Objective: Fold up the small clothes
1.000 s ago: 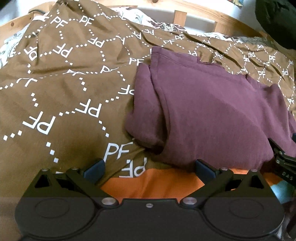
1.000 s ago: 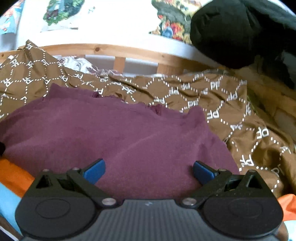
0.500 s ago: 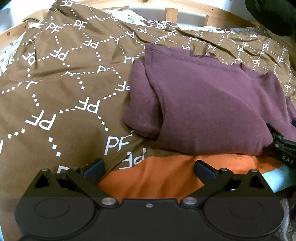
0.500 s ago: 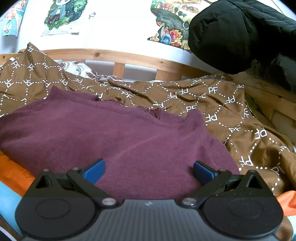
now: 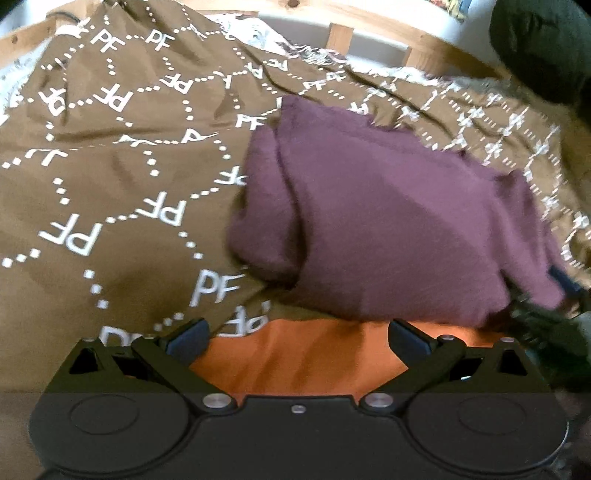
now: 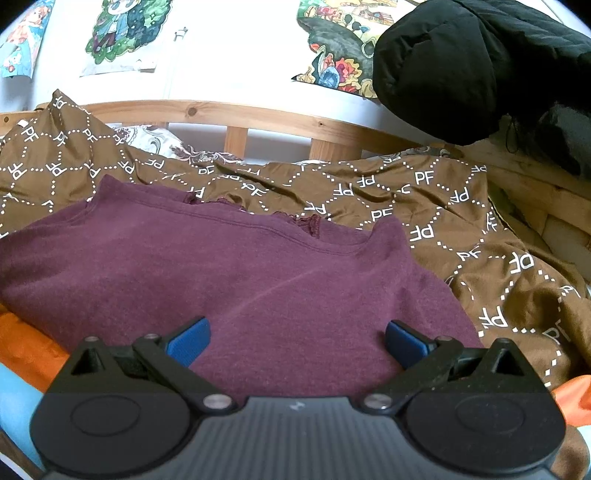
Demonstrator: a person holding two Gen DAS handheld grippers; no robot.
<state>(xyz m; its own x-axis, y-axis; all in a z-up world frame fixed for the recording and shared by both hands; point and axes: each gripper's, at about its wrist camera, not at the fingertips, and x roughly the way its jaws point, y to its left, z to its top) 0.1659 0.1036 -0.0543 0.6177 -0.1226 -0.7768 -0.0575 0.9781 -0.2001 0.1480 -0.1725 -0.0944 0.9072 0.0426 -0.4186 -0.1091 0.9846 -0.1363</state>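
- My left gripper [image 5: 297, 334] is spread wide with nothing between its fingers, hovering over the orange cloth [image 5: 295, 354] at the near edge of the bed.
- My right gripper [image 6: 297, 338] is likewise spread and empty, just above the near part of the purple top [image 6: 236, 280].
- The purple top lies in the middle of the bed on the brown bedspread [image 5: 110, 206]. In the left view its left side is turned in on itself as a thick fold [image 5: 266, 214], so I judge the folding part done.
- The neckline [image 6: 280, 230] at the far edge is still spread wide; I'd say the right side and a final fold across are left.
- The bedspread is rumpled and printed with white letters, so the top won't lie perfectly flat.
- Beyond: a wooden bed rail [image 6: 258, 118], a white wall with colourful posters [image 6: 122, 33], and a black jacket [image 6: 469, 62] far right.
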